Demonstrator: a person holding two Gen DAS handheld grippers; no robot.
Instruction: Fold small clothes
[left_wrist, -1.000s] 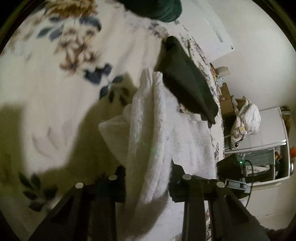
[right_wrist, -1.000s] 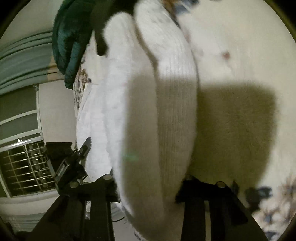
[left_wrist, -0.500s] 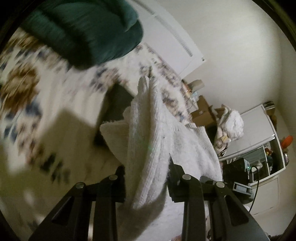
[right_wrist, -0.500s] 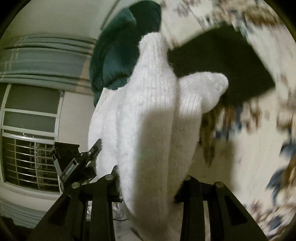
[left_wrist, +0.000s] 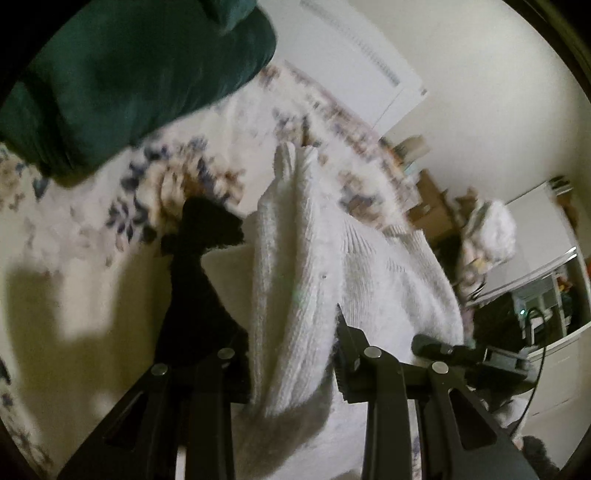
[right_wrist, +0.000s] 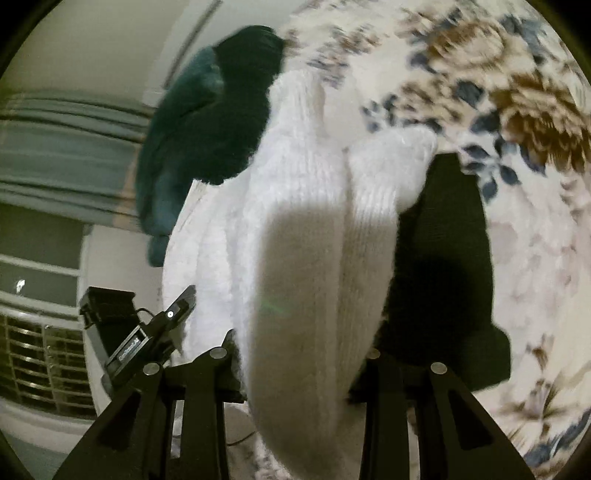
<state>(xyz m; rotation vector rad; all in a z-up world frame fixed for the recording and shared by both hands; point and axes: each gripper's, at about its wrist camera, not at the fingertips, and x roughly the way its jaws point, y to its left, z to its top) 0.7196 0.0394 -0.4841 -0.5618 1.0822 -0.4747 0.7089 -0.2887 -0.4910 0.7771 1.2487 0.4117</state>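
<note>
A white knitted garment (left_wrist: 295, 280) is held up off the floral bedspread (left_wrist: 74, 236) between both grippers. My left gripper (left_wrist: 291, 369) is shut on one edge of it. My right gripper (right_wrist: 303, 362) is shut on the other edge, and the white garment (right_wrist: 306, 258) fills the middle of the right wrist view. A black garment (left_wrist: 195, 295) lies on the bed just left of the white one; in the right wrist view this black garment (right_wrist: 443, 280) lies to the right, under the white one.
A dark green folded blanket (left_wrist: 122, 74) lies at the head of the bed and shows in the right wrist view (right_wrist: 192, 140) too. The other gripper's body (right_wrist: 147, 332) shows at lower left. Boxes, a white bundle (left_wrist: 487, 229) and a cabinet stand beyond the bed.
Both grippers have carried the white garment across the bed towards the green blanket. The black garment has passed from behind the white one to beside and under it.
</note>
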